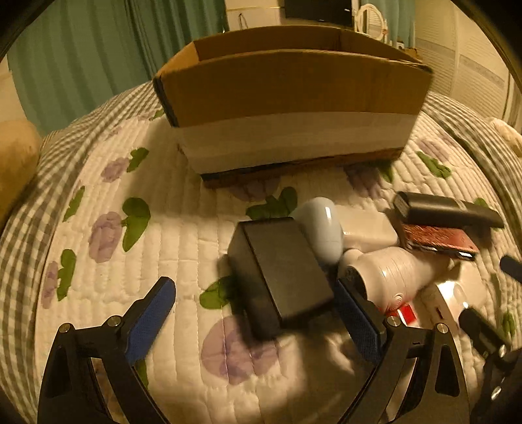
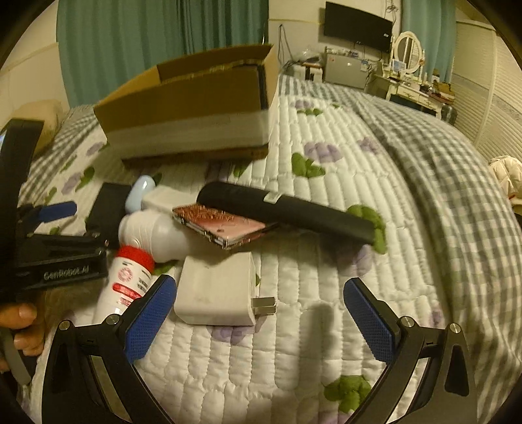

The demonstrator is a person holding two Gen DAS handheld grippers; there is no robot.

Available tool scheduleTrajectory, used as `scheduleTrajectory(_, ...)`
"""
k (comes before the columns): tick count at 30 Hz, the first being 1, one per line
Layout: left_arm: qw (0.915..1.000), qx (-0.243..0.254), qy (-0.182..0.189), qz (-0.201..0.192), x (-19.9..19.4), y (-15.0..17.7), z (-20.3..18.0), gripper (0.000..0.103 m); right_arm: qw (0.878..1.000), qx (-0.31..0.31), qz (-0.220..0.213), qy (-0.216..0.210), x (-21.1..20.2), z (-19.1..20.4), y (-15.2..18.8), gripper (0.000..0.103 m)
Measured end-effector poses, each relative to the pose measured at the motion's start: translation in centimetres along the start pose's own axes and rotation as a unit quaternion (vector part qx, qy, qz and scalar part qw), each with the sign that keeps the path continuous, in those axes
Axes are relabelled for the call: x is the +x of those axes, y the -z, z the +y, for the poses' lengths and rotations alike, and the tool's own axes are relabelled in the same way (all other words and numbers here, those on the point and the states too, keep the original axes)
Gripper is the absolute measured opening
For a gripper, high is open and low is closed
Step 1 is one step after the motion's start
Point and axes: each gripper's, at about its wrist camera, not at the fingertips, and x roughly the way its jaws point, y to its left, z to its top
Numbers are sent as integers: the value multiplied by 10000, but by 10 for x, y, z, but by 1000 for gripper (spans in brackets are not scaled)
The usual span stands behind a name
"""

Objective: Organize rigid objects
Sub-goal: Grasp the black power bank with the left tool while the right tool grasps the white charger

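Both tongs, left (image 1: 254, 313) and right (image 2: 259, 308), gape empty over the floral quilted bed (image 2: 326, 228) by teal curtains (image 2: 146, 29), the cardboard box (image 1: 287, 91) hiding its inside.

Support: bed under white quilted cover with purple flowers, green leaves, grey-checked border (image 2: 326, 228) | far side: open brown cardboard box with white band (image 1: 290, 107) | near cluster: black rectangular box (image 1: 280, 270); pale blue egg-shaped object (image 1: 321, 228); white plastic bottle (image 2: 156, 233); red-capped white bottle (image 2: 125, 280); white plug adapter (image 2: 217, 290); pink studded board (image 2: 222, 226) partly beneath black cylinder (image 2: 287, 212).
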Motion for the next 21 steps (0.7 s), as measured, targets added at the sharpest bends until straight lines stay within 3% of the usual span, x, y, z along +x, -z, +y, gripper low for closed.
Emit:
scheduleTrajectory(3, 10000, -60, -10, 48, 8, -1, 5, 97, 9998, 44, 65, -161, 9, 0, -1, 103)
scheduleTrajectory(9, 10000, -90, -29, -3, 19, -2, 9, 76, 9994, -230, 239, -79, 26, 12, -1, 103)
scheduleTrajectory(13, 9999, -112, 33, -71, 26, -4, 14, 68, 9990, -363, 245, -31, 31, 18, -1, 103)
scheduleTrajectory(14, 9999, -98, 56, -101, 26, -3, 15, 63, 9990, -370, 246, -43, 31, 19, -1, 103)
scheduleTrajectory(15, 9998, -100, 135, -130, 27, -2, 16, 50, 9989, -392, 252, -52, 32, 20, -2, 103)
scheduleTrajectory(16, 9996, -79, 224, -145, 26, -2, 15, 43, 9988, -420, 250, -88, 32, 21, -2, 99)
scheduleTrajectory(17, 9997, -50, 185, -168, 24, -2, 14, 42, 9984, -471, 257, -204, 31, 23, -2, 94)
scheduleTrajectory(19, 9996, -63, 227, -160, 23, -3, 15, 42, 9980, -506, 301, -245, 30, 26, -2, 66)
scheduleTrajectory(21, 9995, -103, 268, -155, 21, -3, 18, 40, 9980, -444, 338, -285, 29, 24, -2, 66)
